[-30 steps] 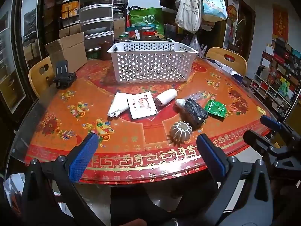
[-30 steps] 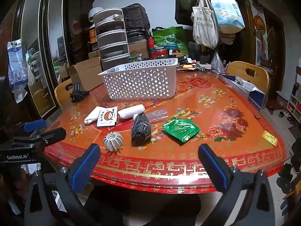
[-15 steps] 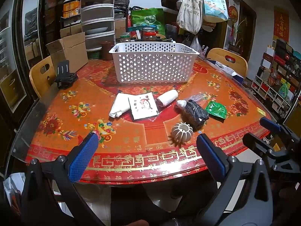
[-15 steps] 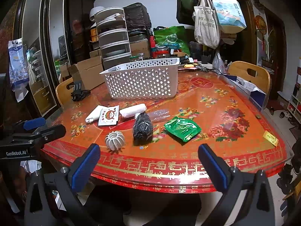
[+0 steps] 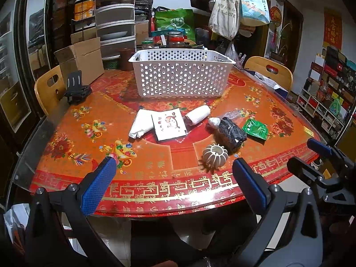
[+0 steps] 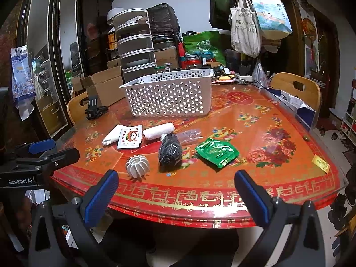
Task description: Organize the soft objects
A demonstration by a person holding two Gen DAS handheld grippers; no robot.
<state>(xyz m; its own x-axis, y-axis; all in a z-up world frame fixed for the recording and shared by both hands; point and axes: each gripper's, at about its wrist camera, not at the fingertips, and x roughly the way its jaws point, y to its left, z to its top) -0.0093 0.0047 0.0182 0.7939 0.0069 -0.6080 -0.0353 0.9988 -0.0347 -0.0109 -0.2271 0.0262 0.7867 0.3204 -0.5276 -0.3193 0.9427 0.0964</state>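
Left gripper (image 5: 173,173) and right gripper (image 6: 175,185) both spread wide, empty, edged slightly closer to bench (image 5: 155,187) than second ago. Soft items untouched: white roll (image 5: 198,115), black bundle (image 5: 232,131), green packet (image 5: 255,129) all loose in front of basket (image 5: 181,75). Sorting not started.

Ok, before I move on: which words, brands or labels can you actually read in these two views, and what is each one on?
"GenRobot.AI": white lettering on the body of the left claw, right wrist view.
White sachet with cartoon face: print too small to read.
Green packet: print blurred.
Hanging tote bags: characters not legible.
Red wall scroll: gold characters, too blurred.
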